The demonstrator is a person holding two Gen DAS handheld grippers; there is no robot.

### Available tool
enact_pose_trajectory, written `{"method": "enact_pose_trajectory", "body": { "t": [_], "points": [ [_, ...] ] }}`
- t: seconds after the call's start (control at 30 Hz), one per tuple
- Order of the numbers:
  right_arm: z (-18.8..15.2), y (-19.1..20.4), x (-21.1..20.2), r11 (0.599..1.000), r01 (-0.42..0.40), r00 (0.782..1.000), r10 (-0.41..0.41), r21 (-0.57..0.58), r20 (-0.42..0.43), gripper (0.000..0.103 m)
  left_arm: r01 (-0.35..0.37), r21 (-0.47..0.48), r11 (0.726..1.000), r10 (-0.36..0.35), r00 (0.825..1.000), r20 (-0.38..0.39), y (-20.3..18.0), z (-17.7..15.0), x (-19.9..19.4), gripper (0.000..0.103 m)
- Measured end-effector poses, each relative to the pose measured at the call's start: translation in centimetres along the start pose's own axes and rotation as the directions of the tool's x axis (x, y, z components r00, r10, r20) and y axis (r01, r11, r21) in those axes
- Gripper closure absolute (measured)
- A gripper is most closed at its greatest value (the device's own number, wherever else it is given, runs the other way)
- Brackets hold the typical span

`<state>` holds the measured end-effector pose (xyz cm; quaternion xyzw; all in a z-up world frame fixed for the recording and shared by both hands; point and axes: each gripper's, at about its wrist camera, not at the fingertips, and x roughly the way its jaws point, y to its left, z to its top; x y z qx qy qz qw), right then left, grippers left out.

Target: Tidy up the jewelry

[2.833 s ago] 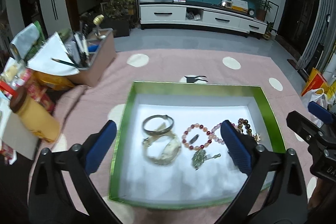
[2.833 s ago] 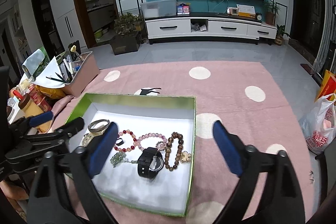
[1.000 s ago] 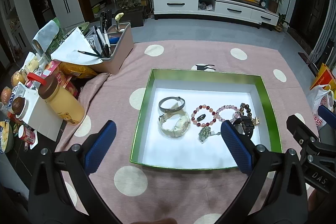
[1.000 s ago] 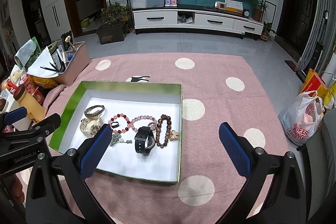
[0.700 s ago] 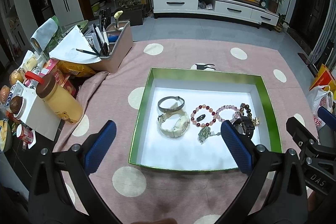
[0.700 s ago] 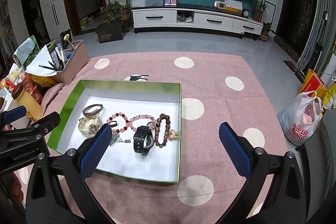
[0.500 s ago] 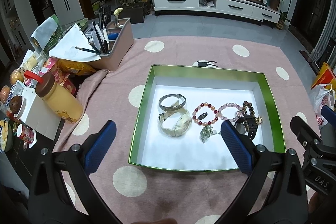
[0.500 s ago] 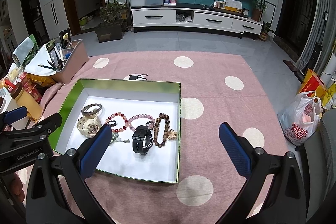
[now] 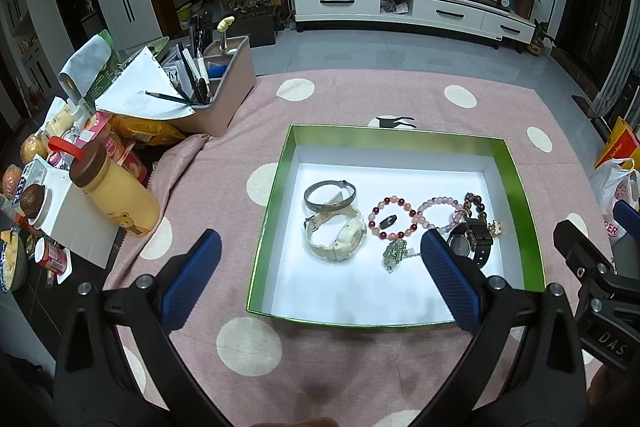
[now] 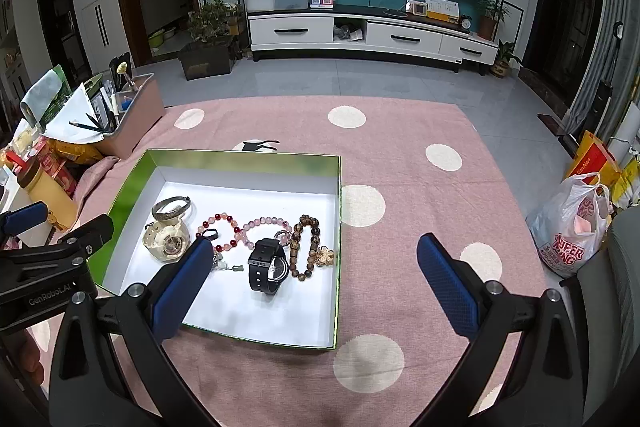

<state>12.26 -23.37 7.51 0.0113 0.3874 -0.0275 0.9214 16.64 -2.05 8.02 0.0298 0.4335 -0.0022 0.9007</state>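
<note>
Jewelry lies in a loose row inside a shallow green-walled box (image 9: 276,187) with a white floor, and the box sits on a worktop covered by a pink cloth with cream dots (image 9: 360,95). Taking the box as landmark: nearest its left wall a silver bangle (image 9: 329,195) rests against a cream watch (image 9: 338,233) just in front of it. Toward the middle of the box a red-and-pink bead bracelet (image 9: 394,213) rings a small dark ring (image 9: 387,221), and a green pendant (image 9: 394,253) lies in front of that bracelet. Next comes a pale pink bead bracelet (image 10: 266,227), then a black watch (image 10: 269,265) and a brown bead bracelet (image 10: 306,247) closest to the box's right wall, with a small gold flower charm (image 10: 324,256) at its end.

The left tool (image 9: 320,287) hangs above the near edge of the box with its blue pads spread wide and nothing between them. The right tool (image 10: 316,287) hangs over the box's near right corner, also spread wide and empty.

Beyond the box's left wall stand a pink organiser bin (image 9: 224,87) of pens and papers and a yellow bottle (image 9: 112,191) with a brown cap. Off past the box's right side a white plastic bag (image 10: 572,227) sits by the worktop's edge
</note>
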Motion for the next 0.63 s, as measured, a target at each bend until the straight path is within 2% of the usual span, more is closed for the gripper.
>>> {"method": "enact_pose_trajectory", "body": {
  "t": [0.63],
  "points": [
    [-0.01,0.07,-0.01,1.0,0.001,1.0,-0.001,0.0,0.0,0.001,-0.013,-0.005,1.0,0.013,1.0,-0.002,0.12,0.11,-0.06,0.002]
  ]
}}
